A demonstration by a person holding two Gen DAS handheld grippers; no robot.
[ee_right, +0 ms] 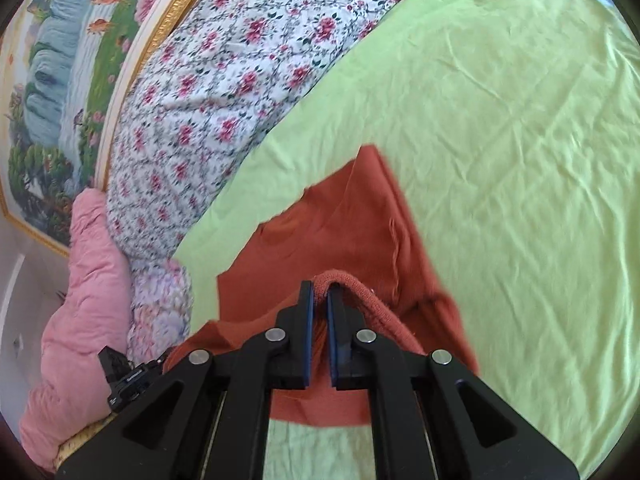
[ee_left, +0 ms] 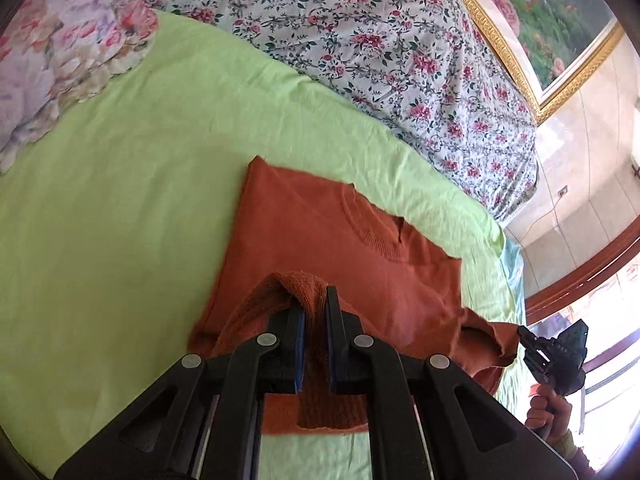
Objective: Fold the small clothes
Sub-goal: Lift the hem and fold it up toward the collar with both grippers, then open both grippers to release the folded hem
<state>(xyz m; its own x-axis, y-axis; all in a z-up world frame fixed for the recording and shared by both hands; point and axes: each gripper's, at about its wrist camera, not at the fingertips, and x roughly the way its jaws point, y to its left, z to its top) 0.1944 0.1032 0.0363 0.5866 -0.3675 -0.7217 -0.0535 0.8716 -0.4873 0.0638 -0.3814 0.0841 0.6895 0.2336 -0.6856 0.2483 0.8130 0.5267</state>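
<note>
A rust-orange knit sweater (ee_left: pixel 320 232) lies on the light green sheet (ee_left: pixel 120 208), collar towards the floral quilt. My left gripper (ee_left: pixel 316 300) is shut on a ribbed edge of the sweater and holds it lifted above the rest of the garment. My right gripper (ee_right: pixel 320 296) is shut on another ribbed edge of the same sweater (ee_right: pixel 332 236), also lifted. The right gripper shows in the left wrist view (ee_left: pixel 524 334) at the sweater's right end. The left gripper's body shows at the lower left of the right wrist view (ee_right: pixel 128 376).
A floral quilt (ee_left: pixel 360 40) is bunched along the far side of the bed. A framed landscape painting (ee_left: pixel 540 20) hangs behind it. A pink quilted blanket (ee_right: pixel 84 300) lies beside the quilt. A pale floral pillow (ee_left: pixel 52 60) sits at the left.
</note>
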